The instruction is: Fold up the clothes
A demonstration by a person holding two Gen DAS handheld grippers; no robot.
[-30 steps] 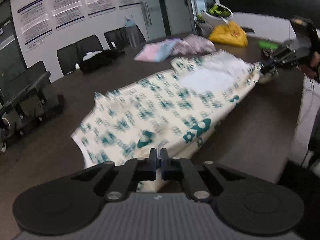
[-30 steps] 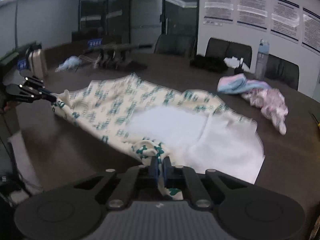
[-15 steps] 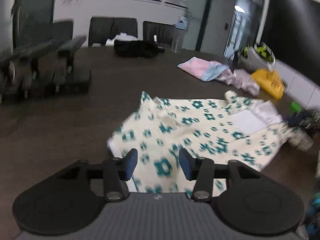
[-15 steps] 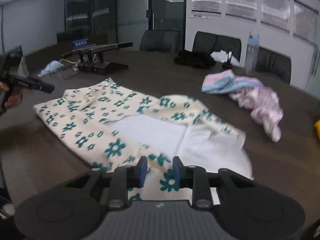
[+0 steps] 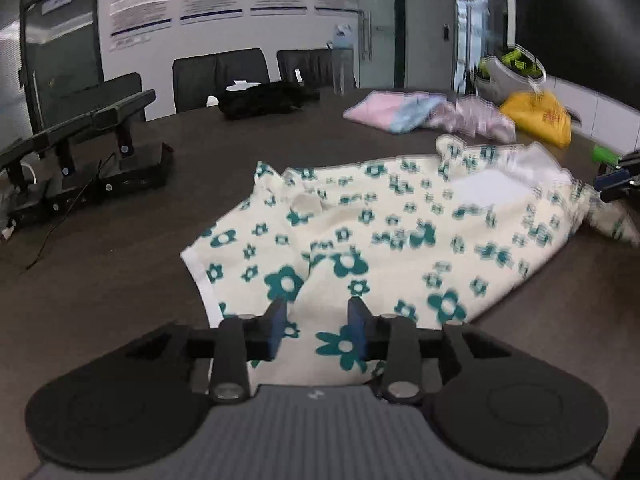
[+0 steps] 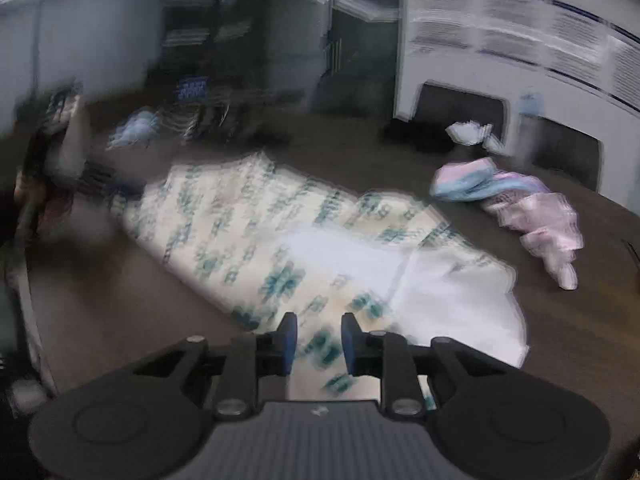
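From my left wrist camera, the floral garment (image 5: 400, 232) lies spread on the dark table (image 5: 120, 272), cream with teal flowers. Its long axis runs from about 6 o'clock, right at my fingers, out toward 2 o'clock, where the far end bunches up near the tip of my right gripper (image 5: 616, 186) at 3 o'clock. A white inner panel shows near that far end.

My left gripper (image 5: 316, 320) has its jaws part open and closing; the near edge of the cloth lies between them, but the pads are not pressing it.

In the right wrist view, badly blurred, the same garment (image 6: 280, 248) stretches from 6 o'clock away to 10 o'clock, its white lining turned up on the 3 o'clock side. My right gripper (image 6: 318, 340) stands narrowly open and closing, cloth between the fingers, not pinched as far as I can tell.

A pink and blue pile of clothes (image 5: 424, 114) sits at 1 o'clock, well apart, with a yellow bag (image 5: 538, 118) beyond. A black stand (image 5: 88, 152) is at 10 o'clock.
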